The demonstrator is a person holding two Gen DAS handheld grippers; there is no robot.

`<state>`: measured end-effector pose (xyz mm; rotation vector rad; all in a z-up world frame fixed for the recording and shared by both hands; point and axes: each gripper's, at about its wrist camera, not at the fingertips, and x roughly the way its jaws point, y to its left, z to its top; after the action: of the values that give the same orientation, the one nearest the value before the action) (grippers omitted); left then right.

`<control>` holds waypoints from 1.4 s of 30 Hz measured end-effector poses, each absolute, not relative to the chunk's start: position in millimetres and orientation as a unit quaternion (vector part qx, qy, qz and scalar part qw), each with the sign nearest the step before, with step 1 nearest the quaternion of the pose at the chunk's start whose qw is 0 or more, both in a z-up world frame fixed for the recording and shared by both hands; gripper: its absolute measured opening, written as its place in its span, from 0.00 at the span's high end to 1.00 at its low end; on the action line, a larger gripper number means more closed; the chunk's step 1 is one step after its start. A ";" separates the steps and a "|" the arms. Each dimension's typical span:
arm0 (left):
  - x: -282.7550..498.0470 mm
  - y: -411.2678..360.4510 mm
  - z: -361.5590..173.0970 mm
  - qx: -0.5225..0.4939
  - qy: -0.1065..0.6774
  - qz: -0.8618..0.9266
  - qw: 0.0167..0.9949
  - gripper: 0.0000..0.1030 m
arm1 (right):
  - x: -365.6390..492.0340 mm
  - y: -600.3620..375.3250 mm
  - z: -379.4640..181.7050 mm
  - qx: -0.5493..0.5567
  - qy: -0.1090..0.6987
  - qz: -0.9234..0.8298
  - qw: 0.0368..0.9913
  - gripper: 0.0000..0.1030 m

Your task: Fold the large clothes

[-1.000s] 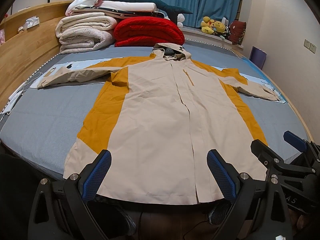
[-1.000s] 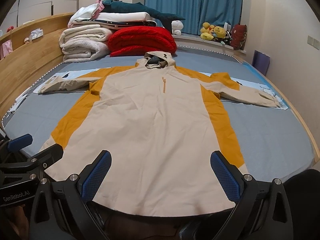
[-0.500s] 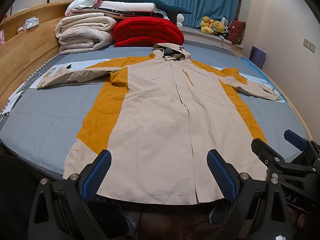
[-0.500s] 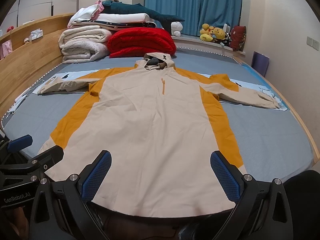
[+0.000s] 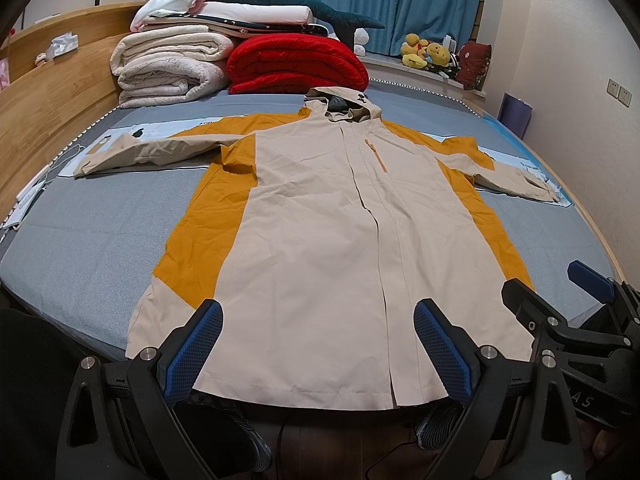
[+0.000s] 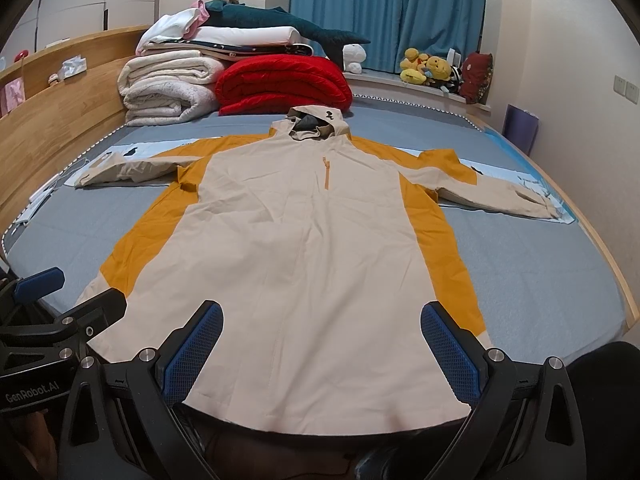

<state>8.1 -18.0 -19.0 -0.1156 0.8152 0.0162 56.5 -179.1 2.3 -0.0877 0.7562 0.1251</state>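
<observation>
Nearest the jacket's hem, the left gripper (image 5: 318, 344) has its jaws spread wide and released, the blue cross-hatched pads (image 5: 195, 350) on black angular arms bracketing the hem without touching it. The right gripper (image 6: 322, 344) sits beside it, jaws equally parted and gripping nothing, its textured pads (image 6: 450, 350) framing the same hem.

The jacket (image 5: 320, 220) lies flat and face up on the bed (image 5: 92, 224), hem at the near edge and hood toward the far end. It is a thin, lightly creased shell fabric, cream down the front with mustard-orange panels along both flanks and shoulders, and a short orange chest zip (image 6: 327, 174). Both sleeves stretch straight out sideways from the shoulders, their cuffs resting on what looks like a pale blue sheet or mat (image 5: 156, 134), though little of it shows. The bed cover is a smooth grey-blue weave.

Beyond the hood (image 5: 344, 102) sit a rolled red quilted blanket (image 5: 296, 66) and, left of it, a stack of fluffy cream blankets (image 5: 168, 68). Farther still, blue curtains (image 6: 384, 12) hang behind yellow plush toys (image 6: 426, 70).
</observation>
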 end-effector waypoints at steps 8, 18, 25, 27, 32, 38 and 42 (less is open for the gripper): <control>9.3 -20.6 -16.8 -0.053 0.395 0.002 0.917 0.27 | 57.2 -178.6 2.4 -0.045 0.368 0.058 0.927 0.04; 11.6 -15.5 -0.8 -0.046 0.389 0.003 0.920 0.69 | 64.8 -184.4 12.3 -0.026 0.361 0.057 0.930 0.18; 29.1 -4.0 38.7 -0.050 0.362 -0.013 0.931 0.81 | 80.1 -192.7 27.1 -0.009 0.354 0.070 0.933 0.29; 45.1 4.9 44.0 -0.046 0.357 -0.014 0.933 0.81 | 90.3 -194.8 36.3 -0.012 0.348 0.070 0.935 0.29; 107.0 42.5 52.5 -0.046 0.355 0.003 0.934 0.81 | 140.1 -200.0 61.2 -0.018 0.331 0.075 0.940 0.29; 194.6 112.9 43.4 -0.053 0.363 0.035 0.929 0.81 | 242.7 -198.5 89.6 -0.016 0.310 0.076 0.948 0.31; 243.0 161.6 21.0 -0.066 0.376 0.062 0.922 0.79 | 313.2 -190.5 103.9 0.008 0.275 0.082 0.958 0.31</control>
<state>243.0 161.6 21.0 -0.1351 0.7732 0.1280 313.2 -190.5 103.9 0.0155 0.5569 0.1667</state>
